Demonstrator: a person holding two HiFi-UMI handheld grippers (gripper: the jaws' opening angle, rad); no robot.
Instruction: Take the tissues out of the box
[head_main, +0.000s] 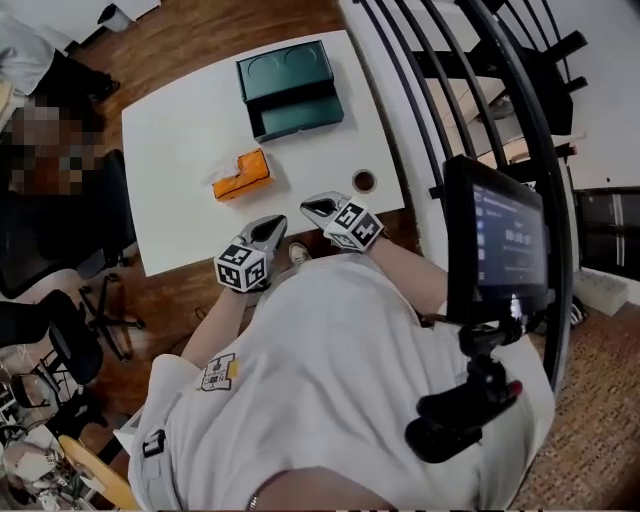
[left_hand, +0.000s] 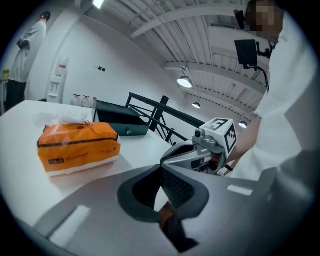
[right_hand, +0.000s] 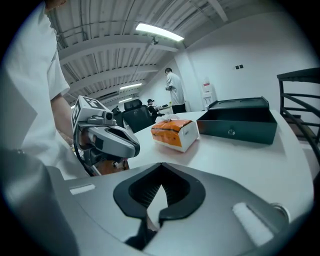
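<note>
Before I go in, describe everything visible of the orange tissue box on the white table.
The orange rectangular tissue box has a white base band and end, a thin dark stripe along its side and a slightly glossy skin. White tissue pokes from its top. It lies flat on the white table, apart from the dark green open case beyond it. Only the table touches it.

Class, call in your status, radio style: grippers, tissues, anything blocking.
Left gripper, right gripper shut, empty, near table edge. Orange tissue pack untouched, tissue poking out. Nothing between.
</note>
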